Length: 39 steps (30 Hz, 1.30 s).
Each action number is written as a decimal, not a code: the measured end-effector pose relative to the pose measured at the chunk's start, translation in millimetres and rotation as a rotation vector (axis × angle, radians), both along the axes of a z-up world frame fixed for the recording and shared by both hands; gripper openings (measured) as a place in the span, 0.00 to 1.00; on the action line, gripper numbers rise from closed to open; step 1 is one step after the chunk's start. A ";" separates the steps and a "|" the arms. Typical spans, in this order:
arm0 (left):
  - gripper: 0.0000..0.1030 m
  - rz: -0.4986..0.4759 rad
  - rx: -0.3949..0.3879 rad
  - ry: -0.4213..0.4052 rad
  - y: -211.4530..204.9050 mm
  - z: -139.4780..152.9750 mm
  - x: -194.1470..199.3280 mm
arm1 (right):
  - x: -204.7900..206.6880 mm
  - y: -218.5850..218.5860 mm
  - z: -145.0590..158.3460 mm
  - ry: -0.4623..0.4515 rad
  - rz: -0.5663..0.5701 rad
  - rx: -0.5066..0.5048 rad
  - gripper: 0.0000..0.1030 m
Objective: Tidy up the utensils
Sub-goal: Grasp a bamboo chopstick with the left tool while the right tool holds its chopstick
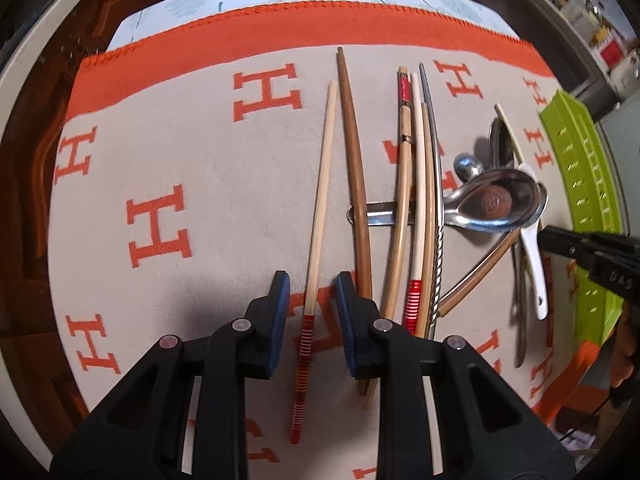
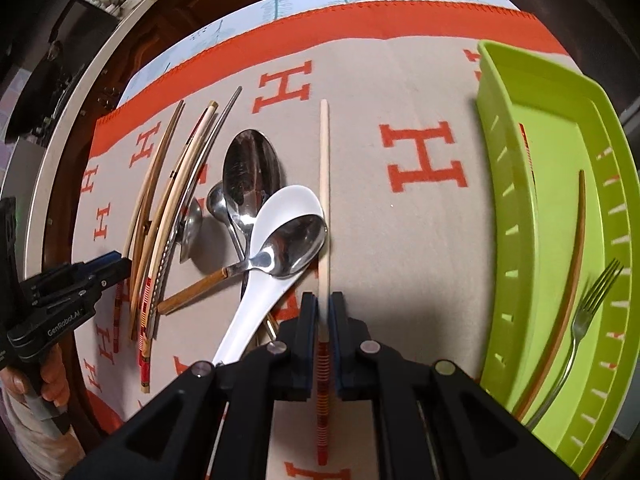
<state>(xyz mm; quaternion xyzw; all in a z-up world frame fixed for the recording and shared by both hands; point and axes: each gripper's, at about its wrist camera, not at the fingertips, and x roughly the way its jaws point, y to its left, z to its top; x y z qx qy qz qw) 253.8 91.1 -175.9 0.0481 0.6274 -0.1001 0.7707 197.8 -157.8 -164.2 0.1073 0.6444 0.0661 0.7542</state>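
My left gripper (image 1: 312, 292) is open, low over the cloth, its blue pads either side of a pale chopstick with a red-striped end (image 1: 320, 184) without touching it. A brown chopstick (image 1: 352, 132) lies just to its right, then a bundle of several chopsticks (image 1: 416, 168). My right gripper (image 2: 323, 308) is shut on another pale, red-striped chopstick (image 2: 324, 184) that points away from me. To its left lies a pile of spoons: a white ceramic spoon (image 2: 272, 248), a steel spoon (image 2: 296, 244) on top, and a large steel spoon (image 2: 250, 164).
A lime green tray (image 2: 500, 128) stands at the right, holding a fork (image 2: 588, 312) and a brown chopstick (image 2: 576, 240). An orange-bordered cloth with H marks (image 2: 424, 160) covers the round table. A hand (image 2: 52, 376) holds the left gripper's handle (image 2: 52, 308).
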 end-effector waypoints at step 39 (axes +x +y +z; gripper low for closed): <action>0.03 0.019 -0.212 -0.111 -52.9 109.4 -119.6 | -102.5 -68.0 79.9 -0.193 -0.120 0.200 0.05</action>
